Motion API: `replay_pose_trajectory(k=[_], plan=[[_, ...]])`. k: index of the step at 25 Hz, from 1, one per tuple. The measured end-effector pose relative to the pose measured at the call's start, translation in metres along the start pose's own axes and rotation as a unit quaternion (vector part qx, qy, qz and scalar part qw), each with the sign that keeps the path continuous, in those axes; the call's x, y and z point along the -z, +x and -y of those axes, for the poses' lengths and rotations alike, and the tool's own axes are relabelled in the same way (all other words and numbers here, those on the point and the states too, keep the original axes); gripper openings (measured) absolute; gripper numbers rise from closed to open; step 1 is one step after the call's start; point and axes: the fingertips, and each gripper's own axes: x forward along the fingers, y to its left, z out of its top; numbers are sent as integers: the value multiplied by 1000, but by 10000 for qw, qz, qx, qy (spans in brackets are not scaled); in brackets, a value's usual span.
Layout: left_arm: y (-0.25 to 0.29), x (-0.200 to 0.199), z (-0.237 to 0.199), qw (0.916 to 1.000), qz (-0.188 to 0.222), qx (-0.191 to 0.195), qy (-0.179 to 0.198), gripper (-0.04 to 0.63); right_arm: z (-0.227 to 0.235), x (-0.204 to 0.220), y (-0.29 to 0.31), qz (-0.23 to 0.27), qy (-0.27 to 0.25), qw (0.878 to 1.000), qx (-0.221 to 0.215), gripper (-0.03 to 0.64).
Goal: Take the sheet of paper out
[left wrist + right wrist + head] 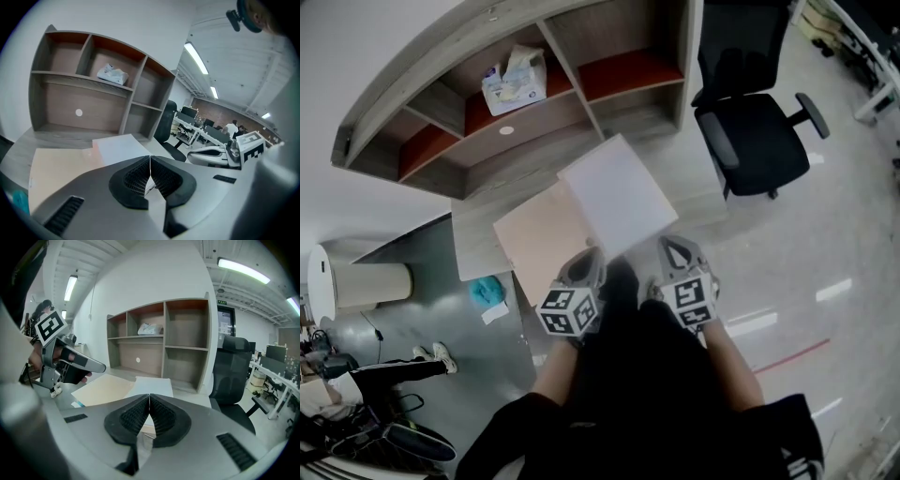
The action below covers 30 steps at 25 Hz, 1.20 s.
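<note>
At the desk's (480,246) near edge, the left tongs (588,255) and right tongs (673,247) are both squeezed shut (can't tell if they're pinching anything). Just beyond, the sheet of paper (617,192) lies half off a beige folder (542,236), probably for sliding clear. A shelf unit (623,120) sits at the far edge.

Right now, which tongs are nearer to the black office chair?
Right. The right tongs are just left of and below the chair in the head view; the left tongs are farther left, at the white sheet's near corner.
</note>
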Motion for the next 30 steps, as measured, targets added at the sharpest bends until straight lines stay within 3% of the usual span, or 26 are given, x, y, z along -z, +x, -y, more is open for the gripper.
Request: replay_pose_trajectory(k=[19, 30], plan=[[49, -9, -61, 9987, -487, 21, -129, 44, -4, -20, 62, -399, 23, 9990, -194, 17], [80, 12, -88, 9942, -904, 180, -562, 44, 0, -17, 96, -908, -29, 9953, -328, 17]])
